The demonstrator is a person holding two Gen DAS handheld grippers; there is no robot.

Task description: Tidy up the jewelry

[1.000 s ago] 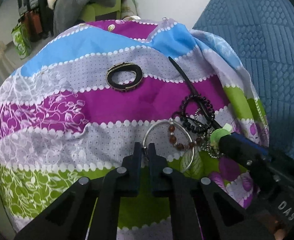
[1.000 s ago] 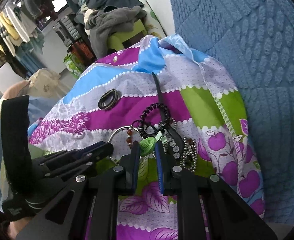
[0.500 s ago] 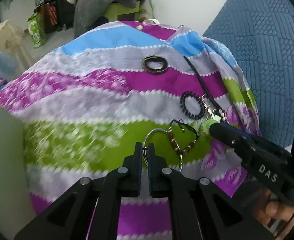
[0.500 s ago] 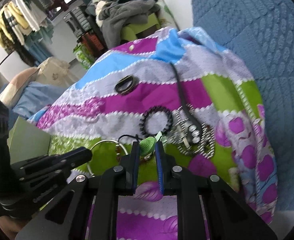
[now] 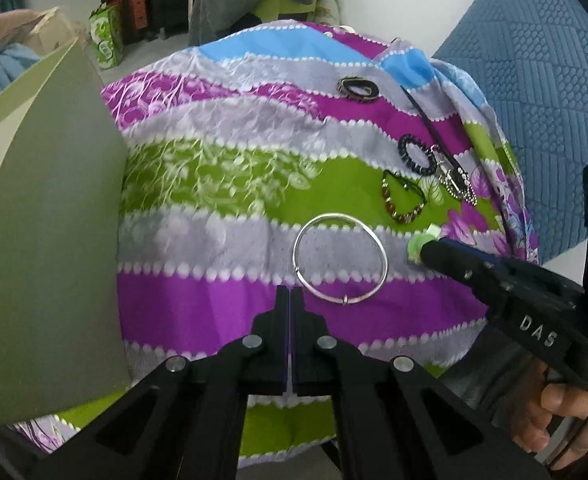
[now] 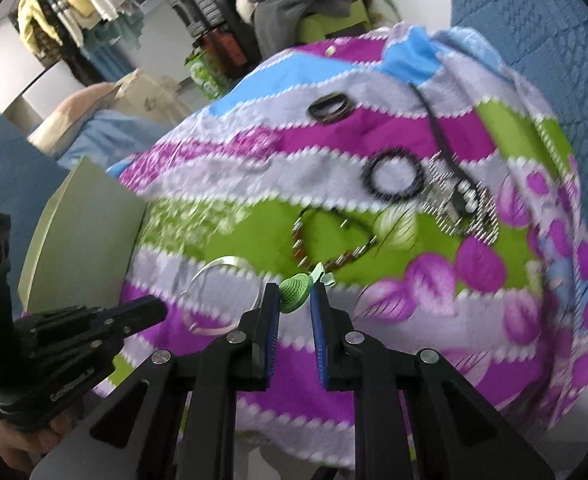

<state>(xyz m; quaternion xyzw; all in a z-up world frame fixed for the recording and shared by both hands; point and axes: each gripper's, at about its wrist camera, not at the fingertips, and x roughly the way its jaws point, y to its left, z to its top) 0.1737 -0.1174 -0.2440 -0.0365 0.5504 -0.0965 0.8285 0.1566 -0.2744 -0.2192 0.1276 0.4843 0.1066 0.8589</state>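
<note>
The left gripper (image 5: 290,300) is pressed fully together, pinching the near rim of the silver bangle (image 5: 339,258), which lies over the grey and purple stripes of the cloth (image 5: 214,304). The bangle looks like thin, stiff wire: light, springy and probably slick, so a hold on the rim may let it swing or slip; a grip square across the wire, away from the small clasp bump, seems safest. The right gripper (image 6: 295,300) is closed on a small green ornament (image 6: 294,286), which looks ribbed and soft enough to squash, so a gentle pinch should do. Beyond them lie the beaded bracelet (image 5: 403,200), limp and likely to drape, the black coil band (image 5: 415,155), the chain cluster (image 5: 453,178) and a dark oval ring (image 5: 357,89). A pale box (image 5: 46,220) stands at the left.
</note>
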